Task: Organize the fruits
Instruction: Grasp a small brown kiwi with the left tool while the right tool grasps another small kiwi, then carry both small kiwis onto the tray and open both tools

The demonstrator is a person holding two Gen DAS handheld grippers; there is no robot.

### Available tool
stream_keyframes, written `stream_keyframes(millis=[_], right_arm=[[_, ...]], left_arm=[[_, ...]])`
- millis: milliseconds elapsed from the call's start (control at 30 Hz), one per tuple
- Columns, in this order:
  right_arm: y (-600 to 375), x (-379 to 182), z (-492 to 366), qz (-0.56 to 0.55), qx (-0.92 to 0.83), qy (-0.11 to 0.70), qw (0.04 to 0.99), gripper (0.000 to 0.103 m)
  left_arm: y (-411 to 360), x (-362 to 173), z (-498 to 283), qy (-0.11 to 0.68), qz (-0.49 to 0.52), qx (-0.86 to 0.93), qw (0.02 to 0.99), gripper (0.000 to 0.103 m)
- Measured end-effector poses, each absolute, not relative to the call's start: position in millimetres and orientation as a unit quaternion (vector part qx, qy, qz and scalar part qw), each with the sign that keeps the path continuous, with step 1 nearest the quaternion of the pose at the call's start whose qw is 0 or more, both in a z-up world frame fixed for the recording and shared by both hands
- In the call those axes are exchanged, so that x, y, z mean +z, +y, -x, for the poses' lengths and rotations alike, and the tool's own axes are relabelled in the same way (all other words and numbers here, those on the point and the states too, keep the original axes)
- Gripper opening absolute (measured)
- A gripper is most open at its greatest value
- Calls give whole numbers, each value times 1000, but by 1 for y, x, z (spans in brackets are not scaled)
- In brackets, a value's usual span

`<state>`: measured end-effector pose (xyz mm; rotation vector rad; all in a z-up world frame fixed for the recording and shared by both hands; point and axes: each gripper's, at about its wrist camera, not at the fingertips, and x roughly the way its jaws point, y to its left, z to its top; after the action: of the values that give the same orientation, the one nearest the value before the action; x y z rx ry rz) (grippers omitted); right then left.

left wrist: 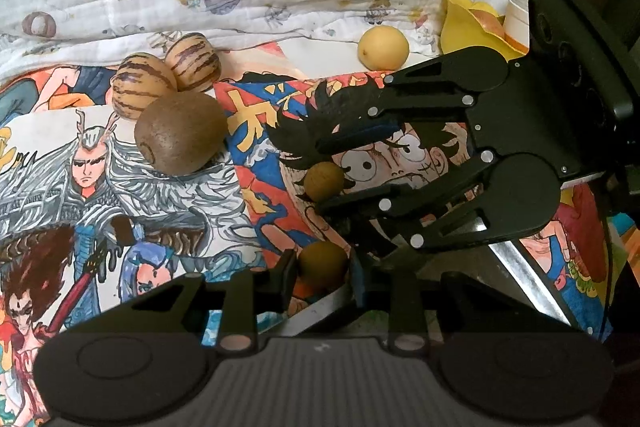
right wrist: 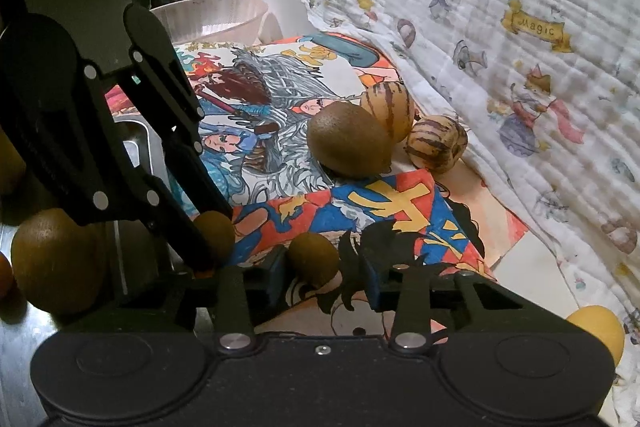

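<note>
comic drawings cover our counter (left wrist: 256, 211); each gripper, left gripper (left wrist: 322, 277) and right gripper (right wrist: 326, 273), has its jaws clenched on a small brown fruit (left wrist: 323, 264), another small brown fruit (right wrist: 313, 259): light, firm, round, likely to roll, so we grip across their middles

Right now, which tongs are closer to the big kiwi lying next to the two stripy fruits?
Hard to call, neither is at it. The left tongs grip one small brown fruit, the right tongs another, both well short of the big kiwi.

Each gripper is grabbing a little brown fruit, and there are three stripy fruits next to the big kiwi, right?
Nearly. Only two stripy fruits sit beside the big kiwi, not three, as the left wrist view shows. The rest is right: the left gripper and right gripper each close around a little brown fruit.
</note>
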<state>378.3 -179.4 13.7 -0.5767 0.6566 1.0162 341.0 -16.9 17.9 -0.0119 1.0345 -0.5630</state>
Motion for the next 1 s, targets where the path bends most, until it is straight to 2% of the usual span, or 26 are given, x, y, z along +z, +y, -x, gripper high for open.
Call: stream_keyframes(millis=[133, 1000], right_arm=[[-180, 13, -380, 254, 470, 310, 786, 29], [-200, 31, -360, 207, 433, 305, 823, 29]], left_arm=[[-17, 18, -340, 487, 9, -266, 832, 31], [-21, 30, -329, 473, 25, -233, 849, 30]])
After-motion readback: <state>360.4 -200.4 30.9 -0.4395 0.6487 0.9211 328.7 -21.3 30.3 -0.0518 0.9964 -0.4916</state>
